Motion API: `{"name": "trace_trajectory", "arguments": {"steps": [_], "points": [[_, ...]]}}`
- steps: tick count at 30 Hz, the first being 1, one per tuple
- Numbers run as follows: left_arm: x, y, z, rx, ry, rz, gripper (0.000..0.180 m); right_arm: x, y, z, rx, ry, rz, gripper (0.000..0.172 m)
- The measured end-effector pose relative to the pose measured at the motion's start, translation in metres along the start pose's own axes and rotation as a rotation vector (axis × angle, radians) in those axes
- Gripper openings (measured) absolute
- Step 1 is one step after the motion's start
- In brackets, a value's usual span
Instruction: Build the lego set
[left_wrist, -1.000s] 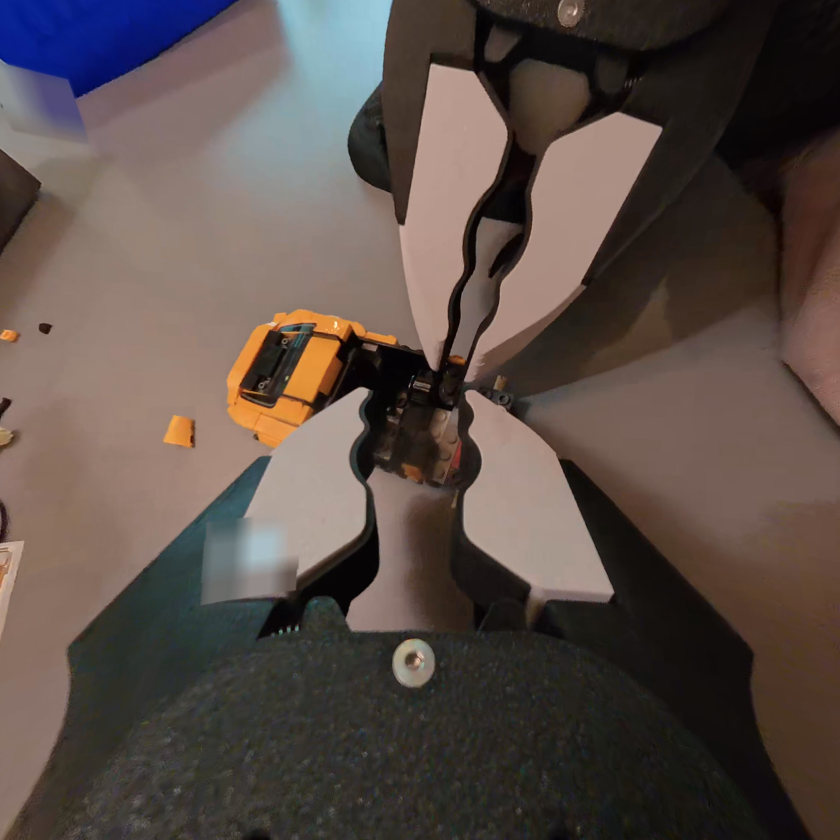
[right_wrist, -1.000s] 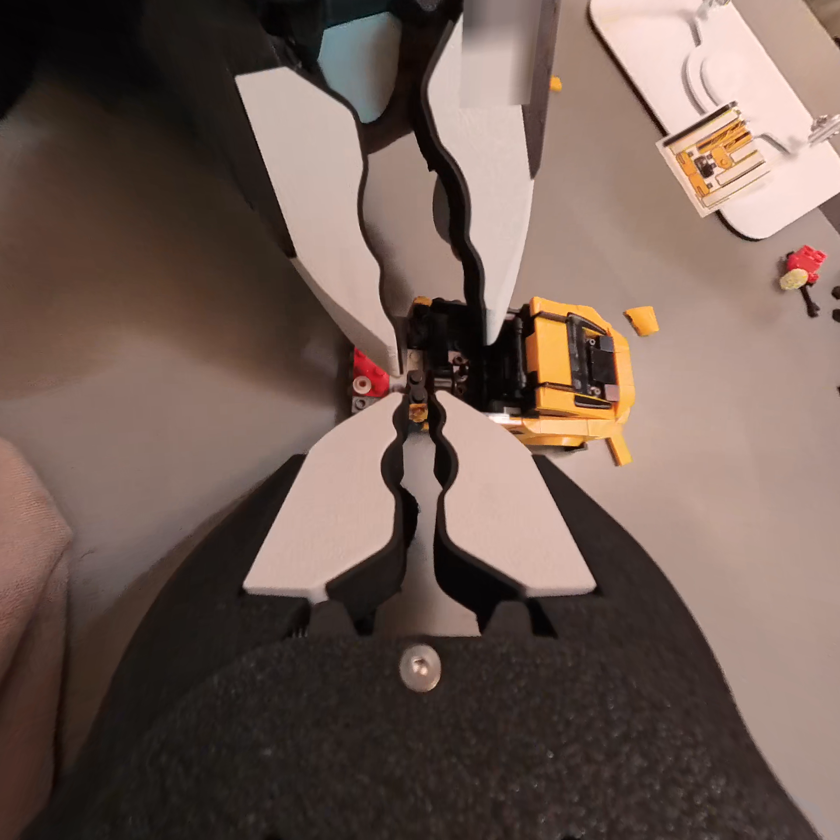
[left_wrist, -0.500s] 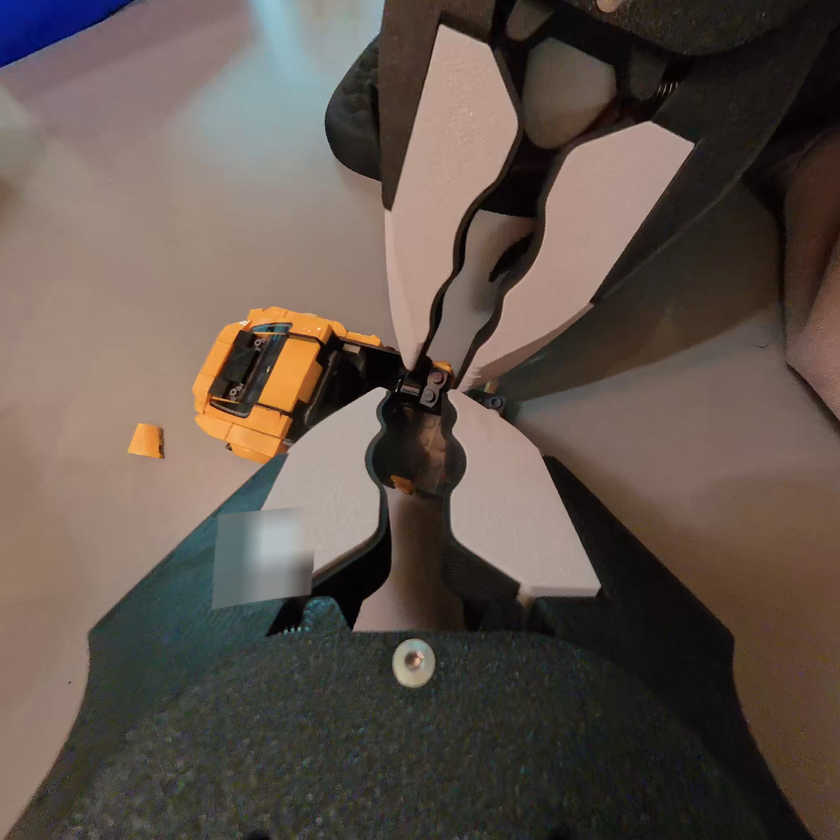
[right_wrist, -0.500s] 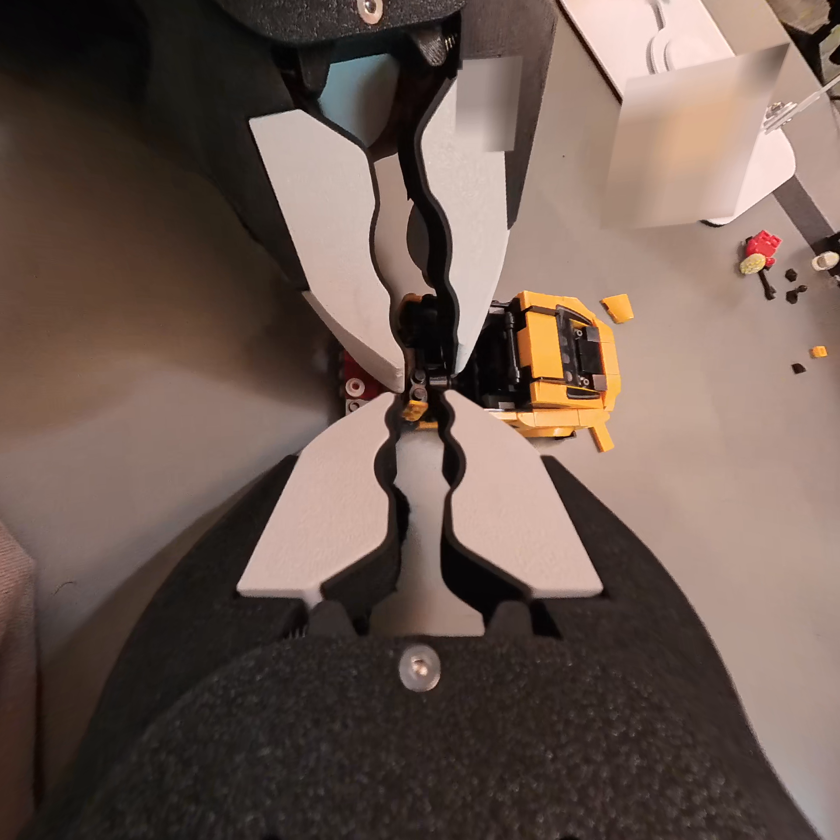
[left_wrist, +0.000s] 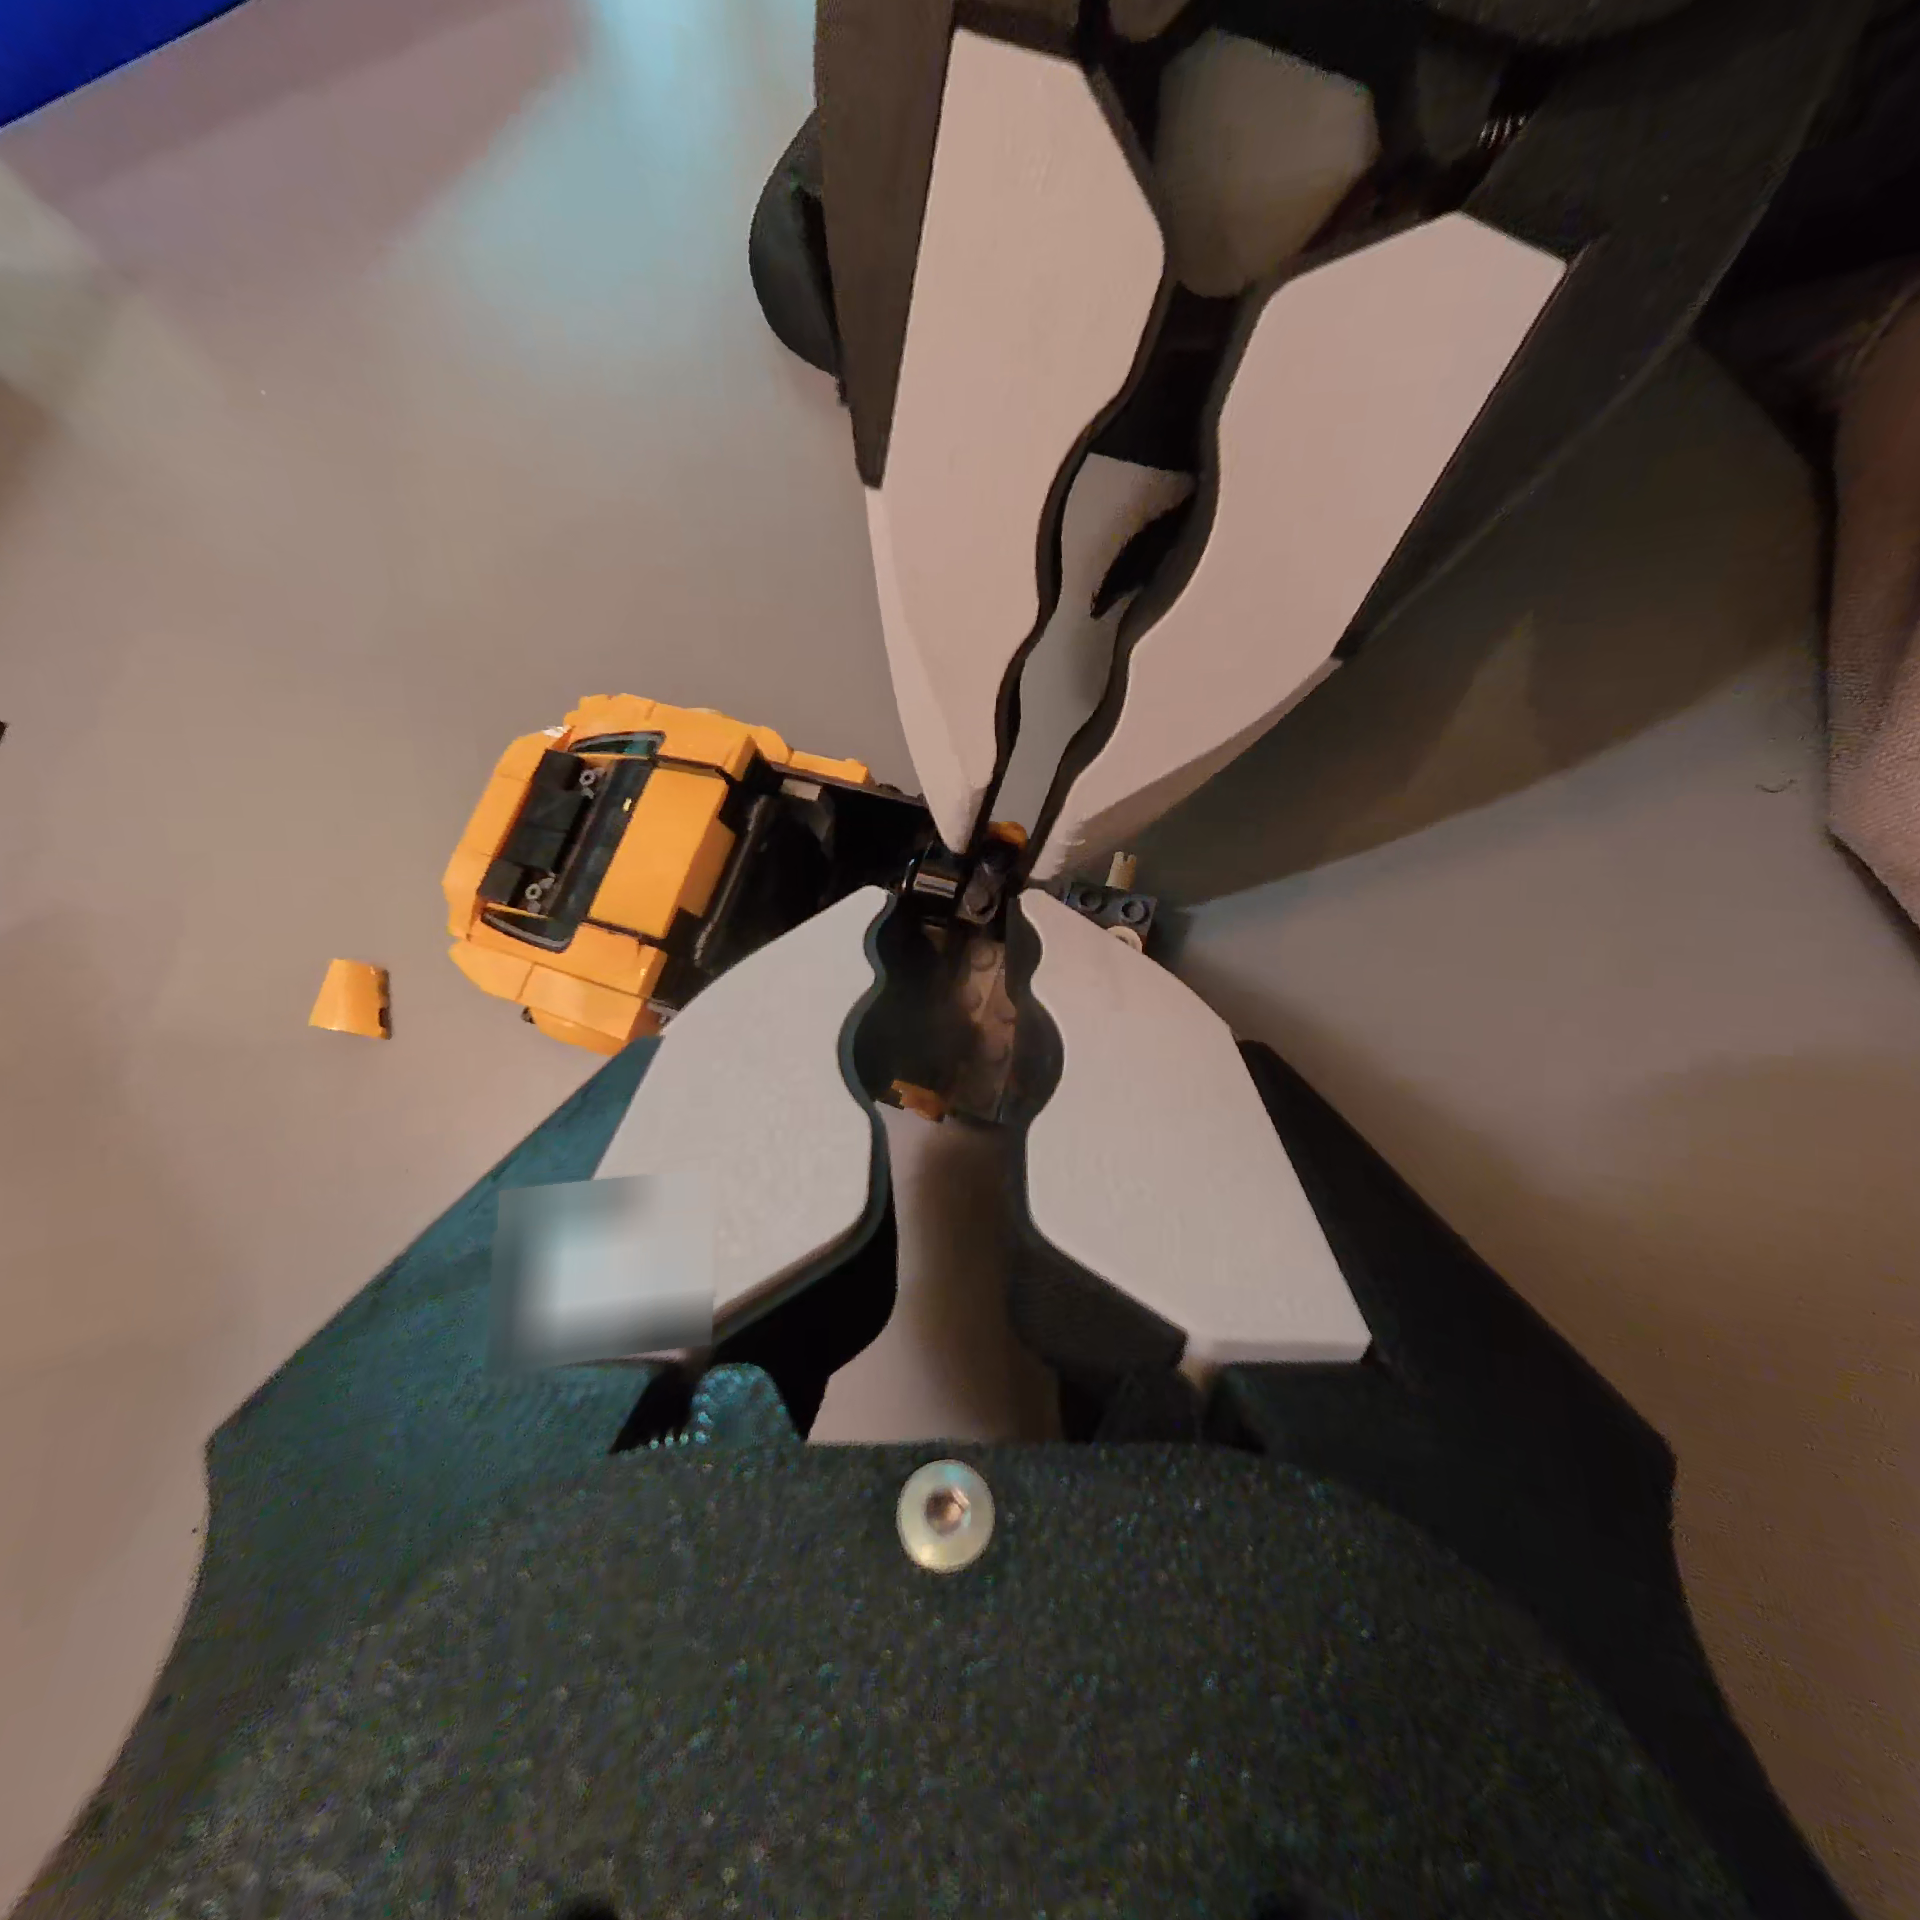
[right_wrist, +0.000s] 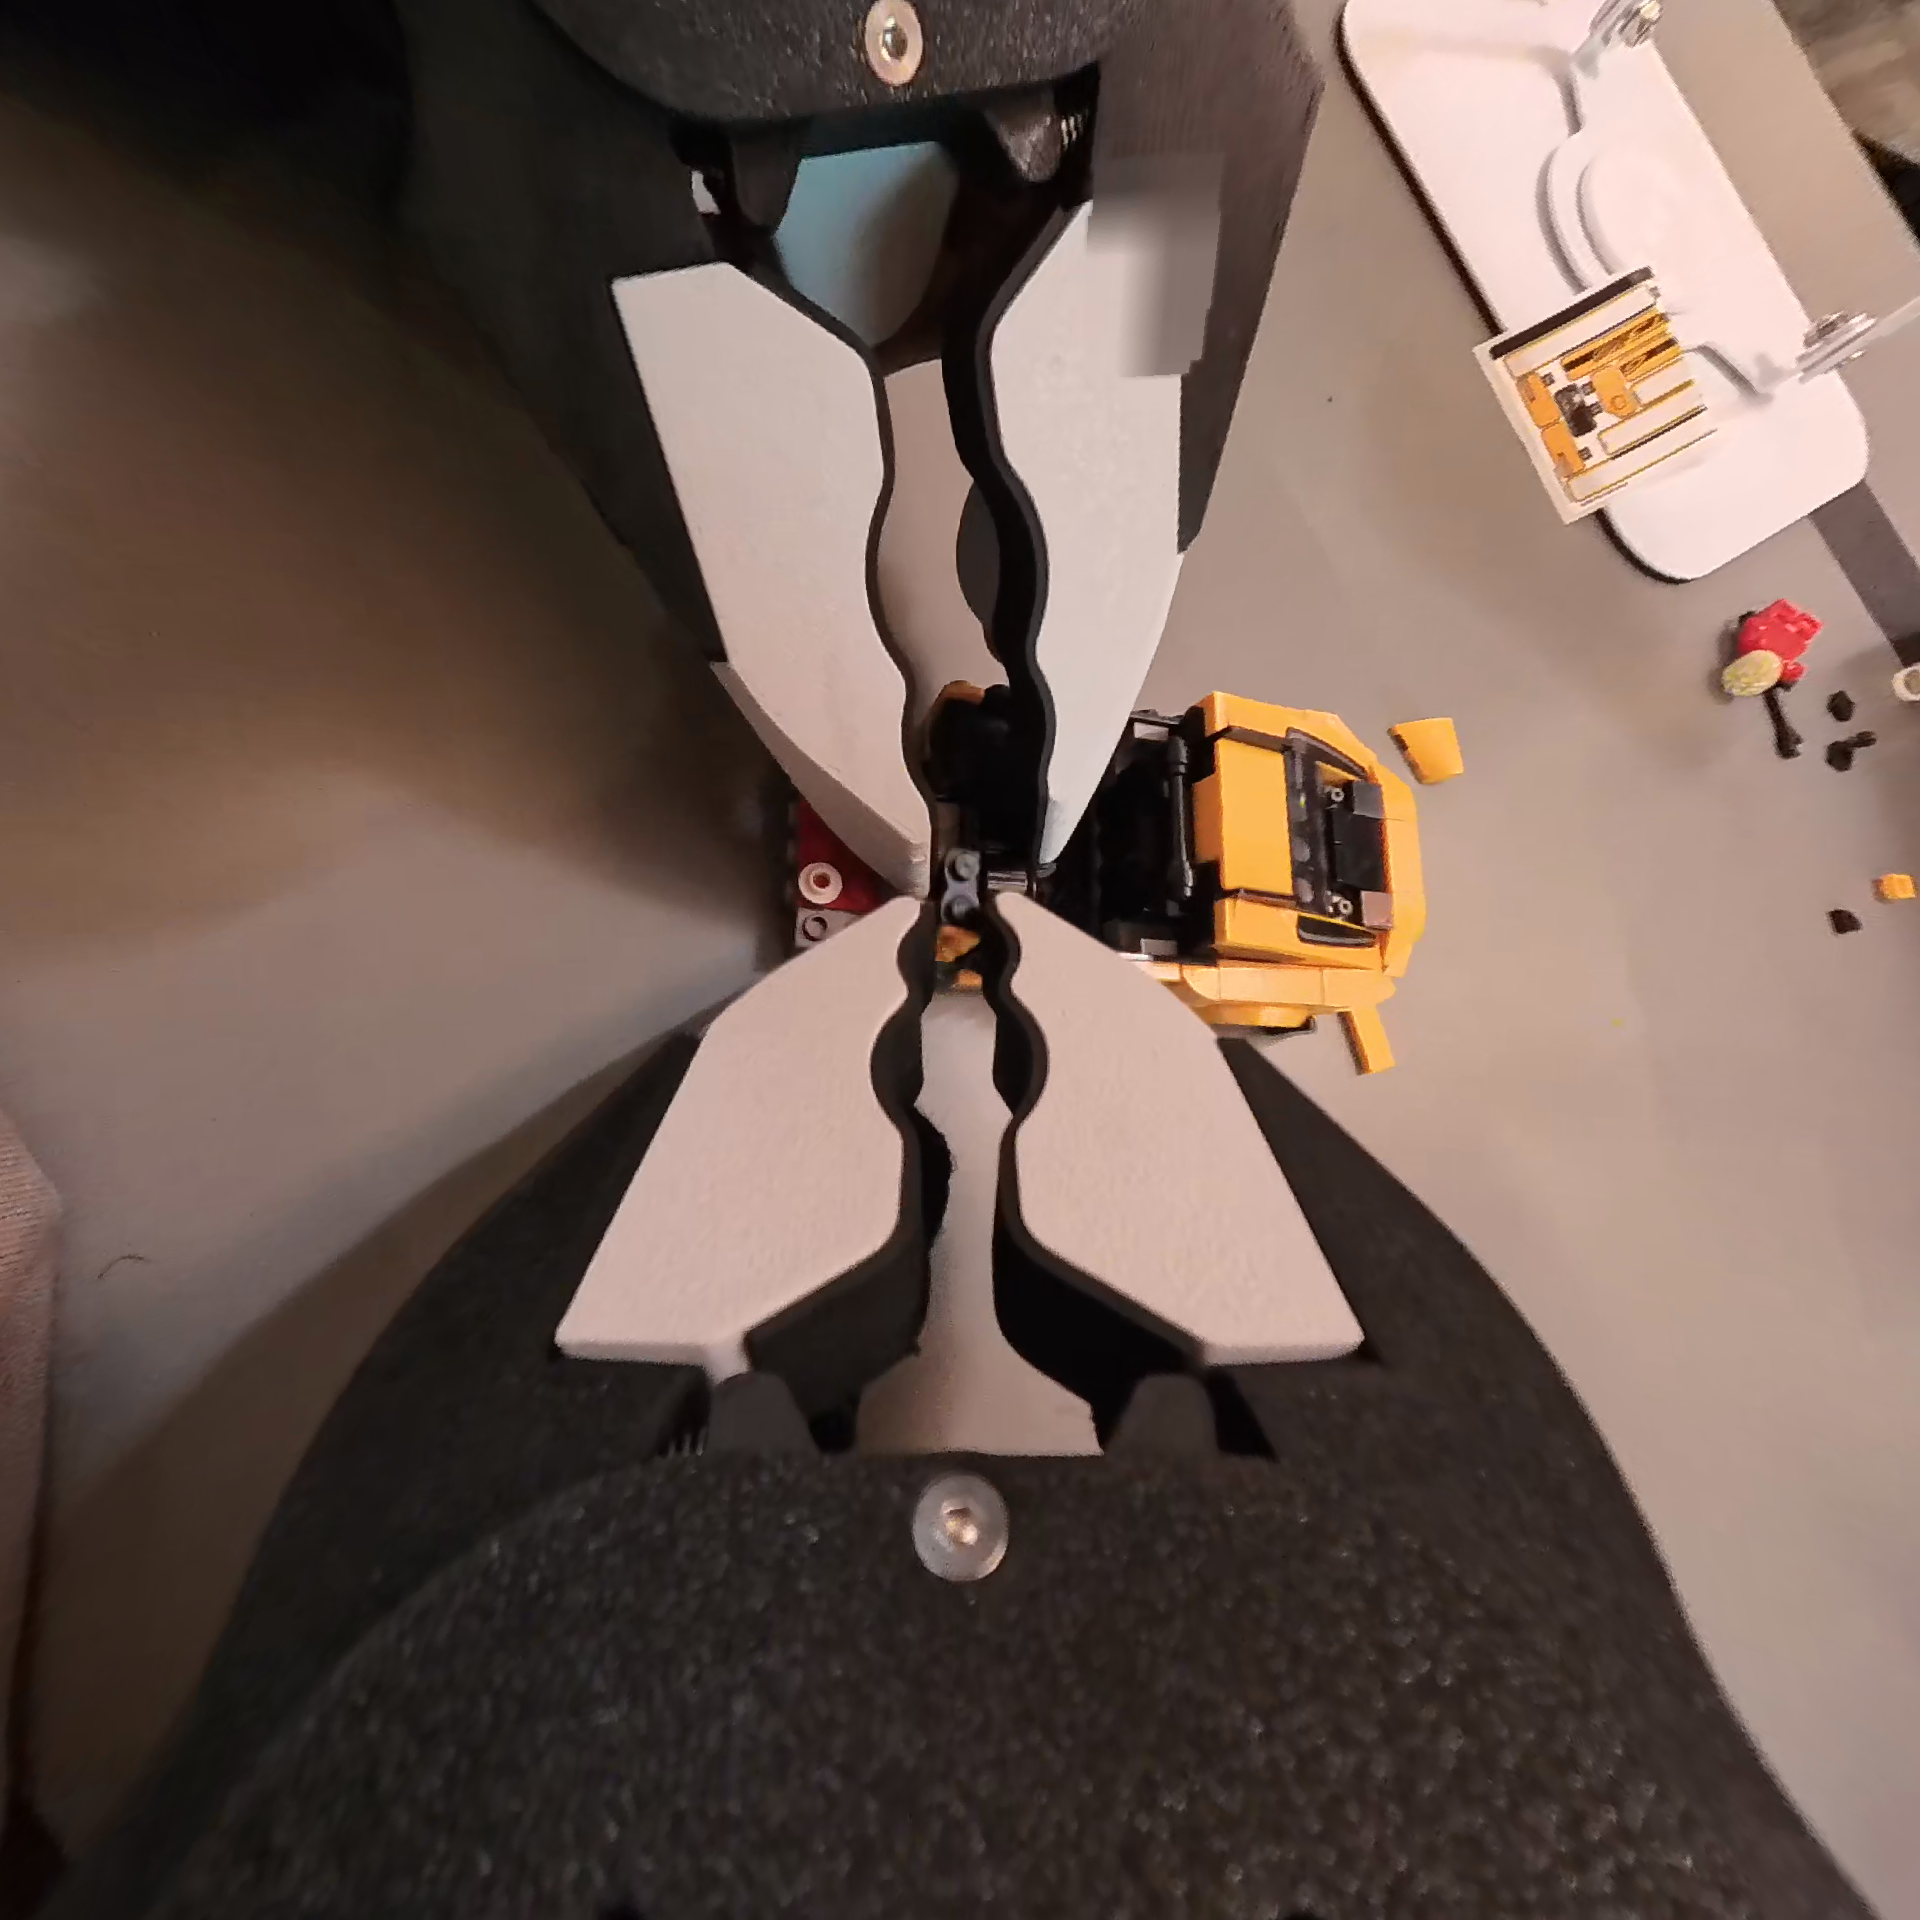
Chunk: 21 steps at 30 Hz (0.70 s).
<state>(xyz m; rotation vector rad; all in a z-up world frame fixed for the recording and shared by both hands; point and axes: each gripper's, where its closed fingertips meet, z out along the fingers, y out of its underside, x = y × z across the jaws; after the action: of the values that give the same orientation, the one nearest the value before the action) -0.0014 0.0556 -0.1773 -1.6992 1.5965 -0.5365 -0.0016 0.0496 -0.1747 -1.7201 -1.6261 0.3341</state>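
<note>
Left wrist view looks down along the left gripper (left_wrist: 948, 909) at a brick-built toy car (left_wrist: 613, 862) lying on the grey worktop (left_wrist: 312, 416). The car's long axis runs crosswise to the jaws. Its orange cab end points off to the left side of this gripper, and its bare black rear section (left_wrist: 966, 997) sits right between the fingers. The left jaws are closed down on that black rear section, which fills the gap between the pads.

The right gripper (right_wrist: 958, 912) comes in from the opposite side, so the two pairs of jaws meet almost tip to tip over the car's tail. From its own view the cab points off to the right. Its jaws are drawn nearly together and pinch a small dark two-stud plate (right_wrist: 961, 883) at the very tips, and this plate sits on top of the rear section that the left gripper grips. Both grippers are equally close to it. Whether the plate is seated on the car or free of it, I cannot tell.

A loose orange slope piece (left_wrist: 348, 997) lies just beyond the cab. A red brick (right_wrist: 821, 862) shows at the tail, and a white tray (right_wrist: 1507, 208) lies well apart, toward the worktop's far right corner.
</note>
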Motion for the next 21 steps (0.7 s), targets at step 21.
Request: {"name": "trace_trajectory", "arguments": {"steps": [21], "points": [[-0.0016,-0.0042,0.0017,-0.009,0.009,-0.011,0.018,0.0013,-0.0020,-0.0008,-0.043,-0.001,-0.153,0.004]]}}
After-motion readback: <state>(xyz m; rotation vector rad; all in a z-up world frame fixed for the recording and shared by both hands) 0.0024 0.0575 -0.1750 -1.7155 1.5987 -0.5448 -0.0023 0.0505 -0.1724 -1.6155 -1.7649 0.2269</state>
